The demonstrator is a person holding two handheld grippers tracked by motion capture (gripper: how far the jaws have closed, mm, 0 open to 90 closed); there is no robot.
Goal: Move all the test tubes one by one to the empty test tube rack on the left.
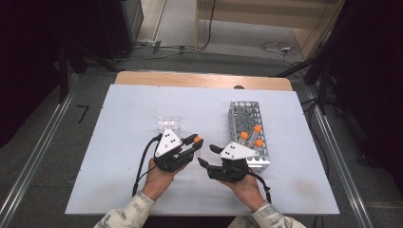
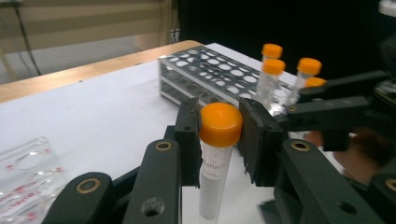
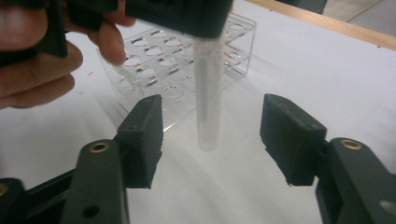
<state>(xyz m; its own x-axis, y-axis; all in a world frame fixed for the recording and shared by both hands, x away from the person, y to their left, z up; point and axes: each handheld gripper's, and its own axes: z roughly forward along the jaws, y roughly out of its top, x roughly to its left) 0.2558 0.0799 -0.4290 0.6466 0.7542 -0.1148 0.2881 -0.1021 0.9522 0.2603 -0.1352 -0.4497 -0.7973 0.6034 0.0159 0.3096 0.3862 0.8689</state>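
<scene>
Nearest to the camera, in the left gripper view, the two black jaws are closed on a tube point(image 2: 215, 154) with an orange cap point(image 2: 220, 124); the pads press the cap from both sides and the clear body hangs down between them, above the white table point(image 2: 93, 116). The left gripper point(image 1: 194, 145) holds this tube just in front of the person, between the two hands.

In the right gripper view the same tube point(image 3: 208, 102) hangs upright between the jaws of the right gripper point(image 1: 206, 155), but they stand apart and do not touch it. So I judge that the tube is at the moment of a handover: the left gripper has it, the right one is free.

Behind the tube lies a clear plastic rack point(image 3: 187, 60), near the left hand point(image 1: 159, 175). To the right stands the metal rack point(image 1: 247, 126) with three more orange-capped tubes point(image 1: 257, 128).

The next move probably calls for carrying the tube to the clear rack, keeping it vertical and placing its tip over one free hole before lowering.
</scene>
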